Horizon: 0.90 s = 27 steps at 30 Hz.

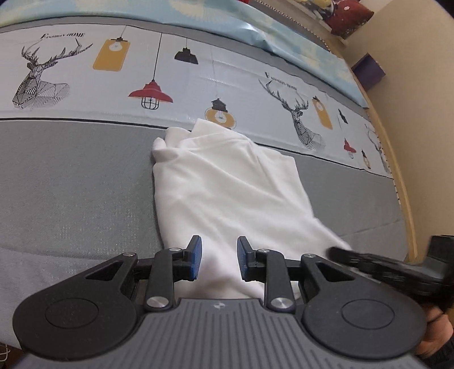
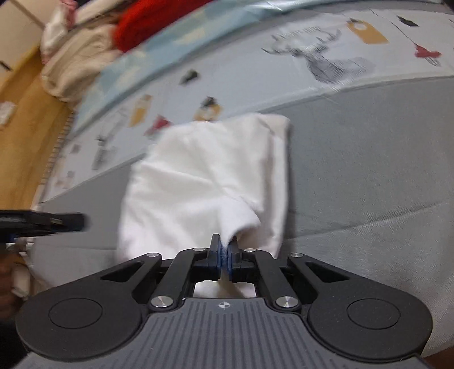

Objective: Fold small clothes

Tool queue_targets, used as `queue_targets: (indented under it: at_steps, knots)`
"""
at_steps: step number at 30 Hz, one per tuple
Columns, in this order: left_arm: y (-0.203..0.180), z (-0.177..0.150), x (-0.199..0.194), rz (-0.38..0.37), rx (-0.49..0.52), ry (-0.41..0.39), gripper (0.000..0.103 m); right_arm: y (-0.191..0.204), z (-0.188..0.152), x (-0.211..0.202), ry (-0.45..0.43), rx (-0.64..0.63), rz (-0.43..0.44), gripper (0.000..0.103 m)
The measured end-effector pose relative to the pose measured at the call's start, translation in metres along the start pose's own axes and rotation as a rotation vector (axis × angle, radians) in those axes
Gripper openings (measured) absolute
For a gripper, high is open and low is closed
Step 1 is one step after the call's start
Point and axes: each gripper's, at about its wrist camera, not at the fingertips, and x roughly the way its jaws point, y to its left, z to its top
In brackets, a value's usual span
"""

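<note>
White garment (image 1: 227, 193) spread on grey bed cover (image 1: 73, 184), directly ahead of both units. Left hand-held gripper (image 1: 219, 261): released, pads apart over near hem. Right hand-held gripper (image 2: 226, 255): clenched, pinching near cloth edge.

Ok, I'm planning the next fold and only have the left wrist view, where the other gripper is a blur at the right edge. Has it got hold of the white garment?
Observer: Yes. The right gripper is shut on the white garment, pinching its near edge.
Operator: Is cloth showing between the pads?
Observer: Yes, a small tuft pokes up between them.
Operator: Anything beyond the bed on that side?
Observer: A red item beside a cream bundle, both blurred.
</note>
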Motion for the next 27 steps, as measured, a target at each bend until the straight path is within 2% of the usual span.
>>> queue_targets:
  at_steps: [5,6,8,11,13,14,17,18,19,21,23,25,26,27]
  knots:
    - [-0.009,-0.002,-0.002,-0.053,0.054,0.002,0.028,-0.011,-0.002,-0.059,-0.103,0.023,0.225,0.003]
    - [-0.012,-0.004,0.001,-0.057,0.076,0.014,0.028,-0.015,-0.003,-0.067,-0.104,0.013,0.232,0.003]
    - [-0.020,-0.008,0.008,-0.057,0.134,0.045,0.028,-0.024,-0.007,-0.071,-0.068,-0.018,0.167,0.003]
    - [-0.028,-0.017,0.020,-0.055,0.200,0.086,0.028,-0.042,-0.014,-0.057,0.031,-0.010,-0.012,0.002]
    - [-0.029,-0.022,0.030,-0.047,0.215,0.118,0.028,-0.050,-0.017,-0.049,0.082,-0.001,-0.083,0.003]
    - [-0.029,-0.025,0.034,-0.034,0.225,0.127,0.028,-0.051,-0.017,-0.048,0.078,-0.010,-0.098,0.003]
    - [-0.029,-0.029,0.045,-0.012,0.241,0.151,0.028,-0.047,-0.014,-0.058,-0.024,0.015,-0.025,0.007]
    - [-0.028,-0.029,0.046,-0.007,0.246,0.153,0.028,-0.047,-0.011,-0.060,-0.053,0.043,-0.002,0.014]
    - [-0.029,-0.029,0.047,-0.005,0.248,0.154,0.028,-0.047,-0.009,-0.061,-0.075,0.071,0.025,0.026]
    - [-0.030,-0.028,0.045,-0.020,0.254,0.139,0.028,-0.046,-0.005,-0.059,-0.096,0.118,0.082,0.037]
    - [-0.034,-0.028,0.041,-0.057,0.267,0.128,0.029,-0.042,0.001,-0.048,-0.071,0.141,0.099,0.037]
    - [-0.038,-0.033,0.042,-0.083,0.291,0.136,0.035,-0.035,0.004,-0.036,-0.028,0.132,0.087,0.037]
    - [-0.041,-0.035,0.045,-0.082,0.313,0.146,0.036,-0.030,0.001,-0.029,0.005,0.111,0.067,0.037]
    - [-0.044,-0.039,0.048,-0.076,0.341,0.159,0.041,-0.026,-0.001,-0.024,0.033,0.091,0.048,0.037]
